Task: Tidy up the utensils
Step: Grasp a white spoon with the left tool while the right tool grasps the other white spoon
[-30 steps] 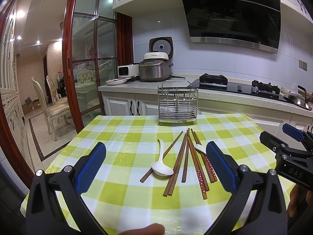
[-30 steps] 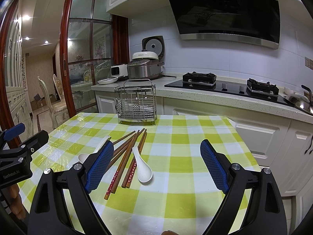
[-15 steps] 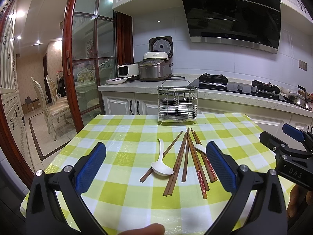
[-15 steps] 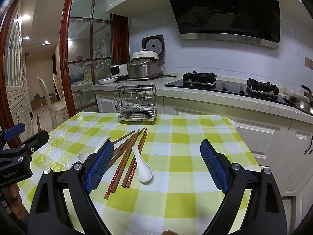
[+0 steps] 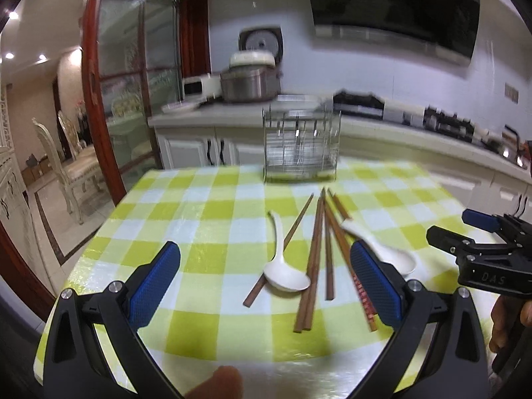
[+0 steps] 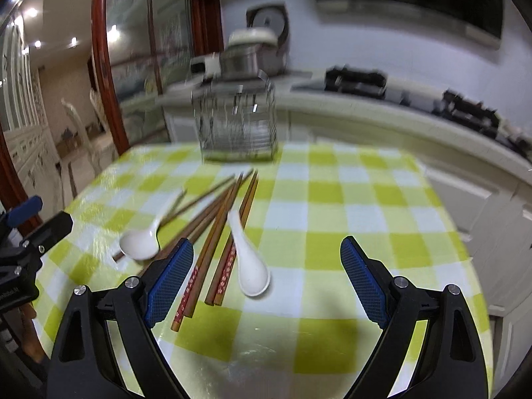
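Several brown chopsticks (image 5: 315, 249) (image 6: 212, 229) lie fanned on the green-checked tablecloth (image 5: 206, 212). Two white ceramic spoons rest among them: one spoon (image 5: 284, 274) (image 6: 141, 241) on the left, the other spoon (image 5: 387, 254) (image 6: 251, 266) on the right. A wire utensil rack (image 5: 301, 148) (image 6: 237, 123) stands empty at the table's far edge. My left gripper (image 5: 266, 282) hangs open above the left spoon. My right gripper (image 6: 267, 276) is open over the right spoon and also shows at the edge of the left wrist view (image 5: 478, 249).
A kitchen counter (image 5: 415, 129) with a rice cooker (image 5: 251, 78) and a gas hob (image 6: 355, 78) runs behind the table. A red-framed glass door (image 5: 99, 99) and dining chairs (image 5: 69, 163) are to the left. A person's fingers (image 5: 508, 319) hold the right gripper.
Both grippers have tilted down and moved forward towards the utensils; the views are blurred with motion. Both stay open and the utensils lie as before.
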{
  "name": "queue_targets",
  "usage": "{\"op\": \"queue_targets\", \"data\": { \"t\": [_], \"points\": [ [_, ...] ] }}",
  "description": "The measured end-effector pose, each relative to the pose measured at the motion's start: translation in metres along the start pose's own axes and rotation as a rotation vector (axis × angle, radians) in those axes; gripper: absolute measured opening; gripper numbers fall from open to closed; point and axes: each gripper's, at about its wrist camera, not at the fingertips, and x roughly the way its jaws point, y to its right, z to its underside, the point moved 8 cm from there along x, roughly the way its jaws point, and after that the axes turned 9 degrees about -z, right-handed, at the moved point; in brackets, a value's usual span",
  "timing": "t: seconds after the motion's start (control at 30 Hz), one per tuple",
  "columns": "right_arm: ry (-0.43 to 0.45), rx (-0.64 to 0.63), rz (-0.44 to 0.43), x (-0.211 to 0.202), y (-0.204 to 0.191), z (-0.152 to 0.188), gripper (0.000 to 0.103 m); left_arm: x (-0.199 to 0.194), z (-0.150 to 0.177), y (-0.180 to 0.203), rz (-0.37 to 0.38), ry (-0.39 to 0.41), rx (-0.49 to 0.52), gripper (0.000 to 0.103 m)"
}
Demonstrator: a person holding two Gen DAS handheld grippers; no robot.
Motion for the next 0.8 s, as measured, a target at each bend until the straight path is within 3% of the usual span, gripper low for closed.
{"op": "queue_targets", "data": {
  "t": [0.33, 0.53, 0.8],
  "points": [
    [-0.170, -0.051, -0.041, 0.087, -0.012, -0.015, 0.084, 0.095, -0.012, 0.008, 0.127, -0.199, 0.057, 0.097],
    [-0.244, -0.081, -0.049, 0.121, -0.014, -0.020, 0.071, 0.150, -0.011, 0.020, 0.239, -0.345, 0.039, 0.072],
    [-0.294, -0.078, -0.071, 0.142, -0.011, -0.018, 0.053, 0.195, -0.006, 0.035, 0.329, -0.446, 0.017, 0.043]
  ]
}}
